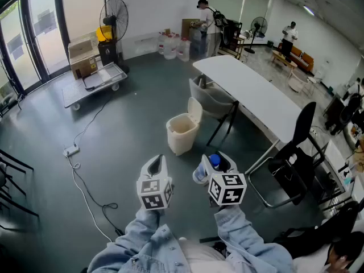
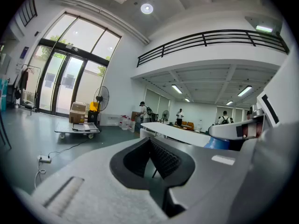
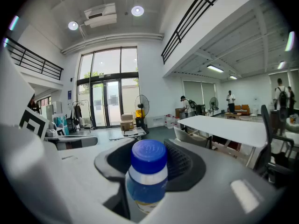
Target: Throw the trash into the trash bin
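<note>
Floor (image 1: 125, 124) of dark grey fills most of my head view. The long white table (image 1: 256, 92) runs off to the right, with a black chair (image 1: 296, 152) at its near end. A flat cart (image 1: 94, 87) loaded with boxes stands far left by the glass doors, with a standing fan (image 1: 114, 16) behind it.

The trash bin (image 1: 182, 132) is cream-coloured and stands on the floor just beside the table's near leg, ahead of both tongs, with its lid (image 1: 195, 110) tipped up and open.

My right gripper (image 1: 213, 166) is clamped on the bottle (image 3: 148, 169), a small one with a blue cap and a blue label. It stands upright between the jaws, short of the bin and not over it. My left gripper (image 1: 158, 161) is beside it and carries nothing; its jaws are drawn together at the tips.

A power strip (image 1: 70, 150) lies on the floor far left, its cable trailing toward me.
</note>
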### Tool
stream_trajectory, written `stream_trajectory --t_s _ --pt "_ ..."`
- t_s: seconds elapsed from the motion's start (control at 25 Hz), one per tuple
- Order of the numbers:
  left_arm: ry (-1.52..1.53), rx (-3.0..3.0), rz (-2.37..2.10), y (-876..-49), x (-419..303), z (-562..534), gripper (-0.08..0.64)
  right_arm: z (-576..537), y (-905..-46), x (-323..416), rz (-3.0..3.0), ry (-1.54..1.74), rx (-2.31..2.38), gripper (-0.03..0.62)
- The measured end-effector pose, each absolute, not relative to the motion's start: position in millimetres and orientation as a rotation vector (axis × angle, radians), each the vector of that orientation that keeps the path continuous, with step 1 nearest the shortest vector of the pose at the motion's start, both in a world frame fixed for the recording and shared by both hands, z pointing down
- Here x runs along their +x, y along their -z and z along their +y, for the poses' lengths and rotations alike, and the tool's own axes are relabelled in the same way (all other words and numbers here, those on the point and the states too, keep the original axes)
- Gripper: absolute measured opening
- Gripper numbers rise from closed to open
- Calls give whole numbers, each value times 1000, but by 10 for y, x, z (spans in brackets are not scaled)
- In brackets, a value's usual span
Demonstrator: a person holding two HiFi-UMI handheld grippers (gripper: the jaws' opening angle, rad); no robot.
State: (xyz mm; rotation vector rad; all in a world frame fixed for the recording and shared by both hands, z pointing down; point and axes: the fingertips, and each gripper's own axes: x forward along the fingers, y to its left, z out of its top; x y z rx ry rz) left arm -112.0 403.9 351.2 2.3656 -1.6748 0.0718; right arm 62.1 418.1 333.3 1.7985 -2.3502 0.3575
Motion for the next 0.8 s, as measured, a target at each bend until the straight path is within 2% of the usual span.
stream_trajectory --t_s 0.8 --pt "-43 2359 -1652 -3565 -1396 3969 9 4215 -3352 439 -2315 -387 1869 195"
